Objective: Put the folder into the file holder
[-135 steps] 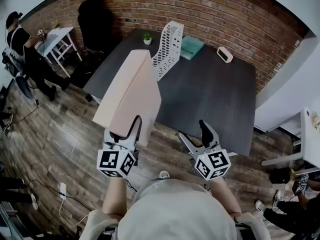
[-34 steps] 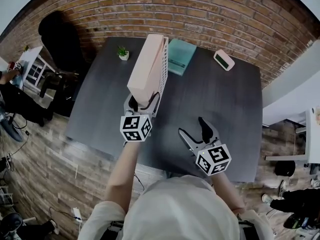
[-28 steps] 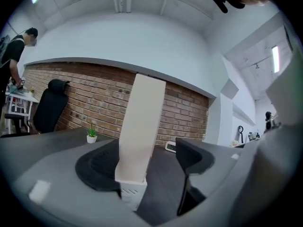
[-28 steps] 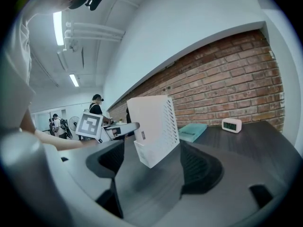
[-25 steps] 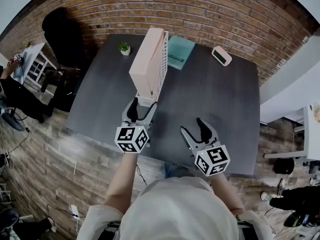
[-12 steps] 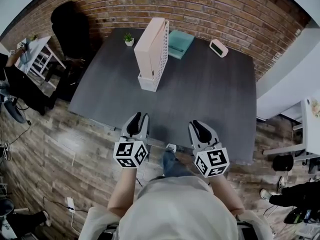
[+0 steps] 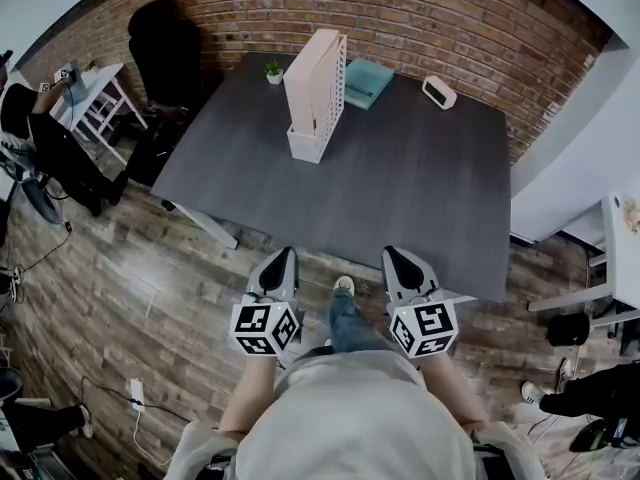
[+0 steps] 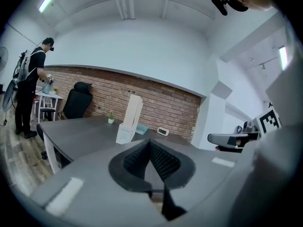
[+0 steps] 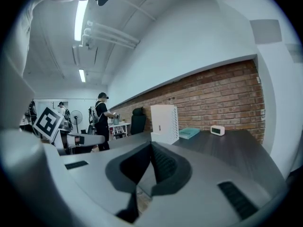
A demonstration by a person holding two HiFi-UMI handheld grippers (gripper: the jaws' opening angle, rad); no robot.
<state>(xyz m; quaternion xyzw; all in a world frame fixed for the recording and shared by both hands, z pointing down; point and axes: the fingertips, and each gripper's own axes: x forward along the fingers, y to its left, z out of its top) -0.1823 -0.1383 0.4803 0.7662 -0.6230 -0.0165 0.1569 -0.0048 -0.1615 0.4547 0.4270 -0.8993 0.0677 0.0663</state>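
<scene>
The pink folder (image 7: 311, 73) stands upright inside the white perforated file holder (image 7: 307, 144) on the far half of the dark table (image 7: 400, 183). Both grippers hang over the wooden floor, pulled back off the table's near edge. My left gripper (image 7: 282, 259) and right gripper (image 7: 398, 258) have just been closing and are shut, with nothing between the jaws. In the left gripper view the shut left gripper (image 8: 150, 143) points toward the distant holder (image 8: 125, 134) with the folder (image 8: 134, 109). In the right gripper view the right gripper (image 9: 151, 145) faces the holder (image 9: 165, 124).
A teal book (image 7: 368, 78), a small clock (image 7: 437, 91) and a potted plant (image 7: 272, 70) sit near the table's back edge by the brick wall. A black chair (image 7: 166, 46) stands at the far left. A person (image 7: 35, 133) stands by a white side table (image 7: 92, 90).
Both grippers drew back from the table toward the person wearing the camera, and their jaws closed empty. The folder stayed in the holder.
</scene>
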